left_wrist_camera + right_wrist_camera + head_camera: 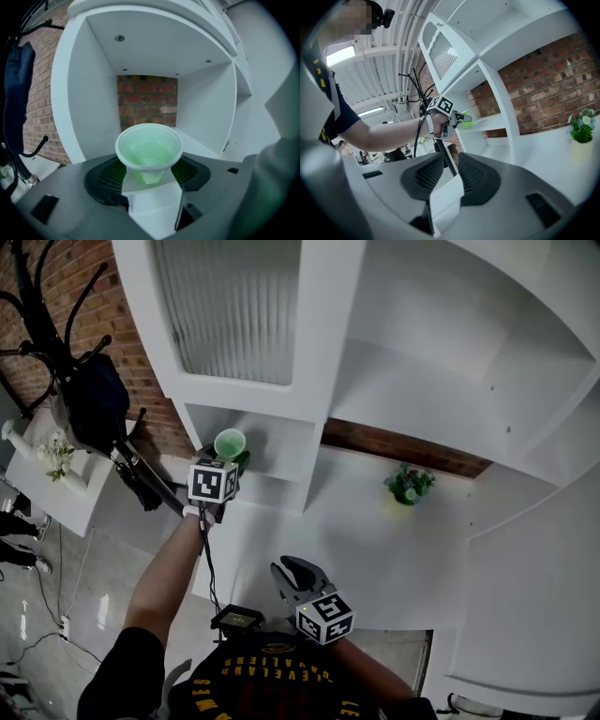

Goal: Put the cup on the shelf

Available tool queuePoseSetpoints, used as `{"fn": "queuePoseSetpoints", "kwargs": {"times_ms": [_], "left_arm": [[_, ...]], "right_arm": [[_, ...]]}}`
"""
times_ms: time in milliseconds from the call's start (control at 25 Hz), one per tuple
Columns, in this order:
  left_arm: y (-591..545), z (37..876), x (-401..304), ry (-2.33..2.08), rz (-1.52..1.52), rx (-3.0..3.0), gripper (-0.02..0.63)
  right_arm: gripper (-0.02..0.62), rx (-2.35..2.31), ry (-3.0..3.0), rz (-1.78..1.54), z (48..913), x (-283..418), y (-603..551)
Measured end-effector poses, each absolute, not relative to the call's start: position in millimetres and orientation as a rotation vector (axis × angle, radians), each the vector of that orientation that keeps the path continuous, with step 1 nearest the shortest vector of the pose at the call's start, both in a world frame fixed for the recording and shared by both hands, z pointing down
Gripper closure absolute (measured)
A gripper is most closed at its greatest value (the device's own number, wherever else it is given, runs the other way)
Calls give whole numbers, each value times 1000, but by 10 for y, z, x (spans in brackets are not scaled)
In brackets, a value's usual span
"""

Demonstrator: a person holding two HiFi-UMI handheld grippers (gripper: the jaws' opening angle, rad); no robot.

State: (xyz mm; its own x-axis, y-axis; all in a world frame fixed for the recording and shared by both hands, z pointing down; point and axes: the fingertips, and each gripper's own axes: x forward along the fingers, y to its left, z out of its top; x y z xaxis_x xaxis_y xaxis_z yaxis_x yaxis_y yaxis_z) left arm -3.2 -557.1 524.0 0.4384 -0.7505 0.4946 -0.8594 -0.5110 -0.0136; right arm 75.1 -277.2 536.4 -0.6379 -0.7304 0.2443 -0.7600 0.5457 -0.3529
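Nearly done: left gripper (149, 177) clamps the green cup (148, 149), shelf cubby (202, 139) at its 12 o'clock, release pending; right gripper (292, 574) idle, jaws closed on nothing.

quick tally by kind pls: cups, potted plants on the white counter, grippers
cups: 1, the green cup, held in the left gripper
potted plants: 1, the plant
grippers: 2, left gripper and right gripper
total: 4
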Motion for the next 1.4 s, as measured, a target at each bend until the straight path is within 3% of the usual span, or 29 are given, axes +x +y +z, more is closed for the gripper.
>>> {"fn": "queuePoseSetpoints", "kwargs": {"times_ms": [880,1280,1400], "left_arm": [[-5392,5435,-66,-1457,601,2345,290],[-4353,4993,49,-1163,288,2489,293],[-3770,4790,242,-986,135,2543,342]], "right_arm": [[515,1284,-2713,649,5374,719,-2827],[517,1290,-2719,657,5334,814,-2813],[549,1269,-2754,699,5271,821,-2804]]}}
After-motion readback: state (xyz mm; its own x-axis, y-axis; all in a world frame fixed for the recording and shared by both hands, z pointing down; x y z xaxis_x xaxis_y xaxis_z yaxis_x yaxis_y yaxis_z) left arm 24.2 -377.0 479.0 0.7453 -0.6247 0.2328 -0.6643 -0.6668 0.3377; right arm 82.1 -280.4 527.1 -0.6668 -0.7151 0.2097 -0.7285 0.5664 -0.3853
